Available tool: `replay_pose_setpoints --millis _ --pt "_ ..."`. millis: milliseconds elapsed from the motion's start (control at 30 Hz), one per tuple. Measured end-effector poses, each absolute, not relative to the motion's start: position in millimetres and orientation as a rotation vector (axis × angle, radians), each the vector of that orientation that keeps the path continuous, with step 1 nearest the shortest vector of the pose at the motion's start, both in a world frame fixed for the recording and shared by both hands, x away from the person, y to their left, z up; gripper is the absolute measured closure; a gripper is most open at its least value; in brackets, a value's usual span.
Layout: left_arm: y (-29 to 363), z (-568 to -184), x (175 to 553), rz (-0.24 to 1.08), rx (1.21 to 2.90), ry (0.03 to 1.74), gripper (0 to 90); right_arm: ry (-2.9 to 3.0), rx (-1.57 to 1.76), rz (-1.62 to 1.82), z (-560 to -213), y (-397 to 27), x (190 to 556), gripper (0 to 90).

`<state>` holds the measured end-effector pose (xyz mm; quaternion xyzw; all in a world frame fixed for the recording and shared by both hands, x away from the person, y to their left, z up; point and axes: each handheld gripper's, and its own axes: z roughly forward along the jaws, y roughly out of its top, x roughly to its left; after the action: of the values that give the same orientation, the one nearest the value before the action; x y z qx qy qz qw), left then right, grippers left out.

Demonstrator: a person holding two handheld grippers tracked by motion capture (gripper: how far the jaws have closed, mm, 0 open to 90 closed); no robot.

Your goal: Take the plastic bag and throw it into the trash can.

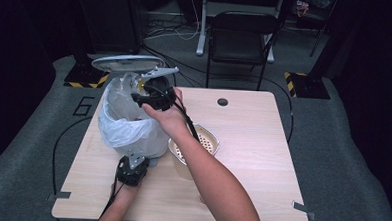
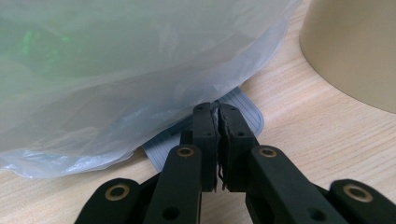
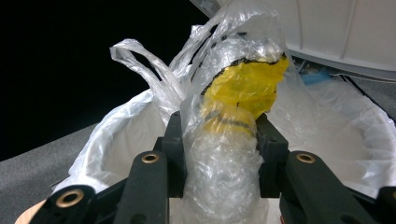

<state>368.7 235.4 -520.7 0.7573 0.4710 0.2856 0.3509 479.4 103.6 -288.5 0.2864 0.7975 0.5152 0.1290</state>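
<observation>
Right now your right gripper (image 3: 218, 140) is clamped around a bundle of clear plastic (image 3: 224, 163) with a yellow piece (image 3: 247, 86) wrapped inside it, the two jaws pressing its sides. In the high view that right gripper (image 1: 152, 96) sits over the open mouth of the bin (image 1: 133, 125), which is lined with a white plastic bag and stands at about ten o'clock on the table (image 1: 253, 138); the bin's grey lid (image 1: 128, 62) is tipped up behind it, toward twelve o'clock. In the right gripper view the bundle hangs above the bag's rim (image 3: 116, 116), with the bag's loose handles rising just beside it at eleven o'clock. Your left gripper (image 2: 218, 126) is clenched, jaws together with only a thin scrap between them, and rests at the foot of the bin beside its grey pedal (image 2: 243, 109). In the high view this left gripper (image 1: 134, 163) lies at six o'clock from the bin. A beige perforated bowl (image 1: 202, 141) sits just at four o'clock from the bin, partly under your right forearm.
</observation>
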Motion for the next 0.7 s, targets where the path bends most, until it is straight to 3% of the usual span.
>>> replay_pose_setpoints --millis 67,200,300,700 --pt "235 -521 369 0.739 1.959 1.219 86.0 2.314 0.844 1.492 -290 104 481 61.0" --pt "235 -521 369 0.736 1.962 1.219 86.0 2.304 0.839 1.478 -293 106 481 38.4" --pt "235 -521 369 0.74 1.959 1.219 86.0 2.267 0.835 1.505 -294 105 479 30.8" --pt "235 -521 369 0.739 1.959 1.22 86.0 2.288 0.801 1.546 -285 85 460 35.8"
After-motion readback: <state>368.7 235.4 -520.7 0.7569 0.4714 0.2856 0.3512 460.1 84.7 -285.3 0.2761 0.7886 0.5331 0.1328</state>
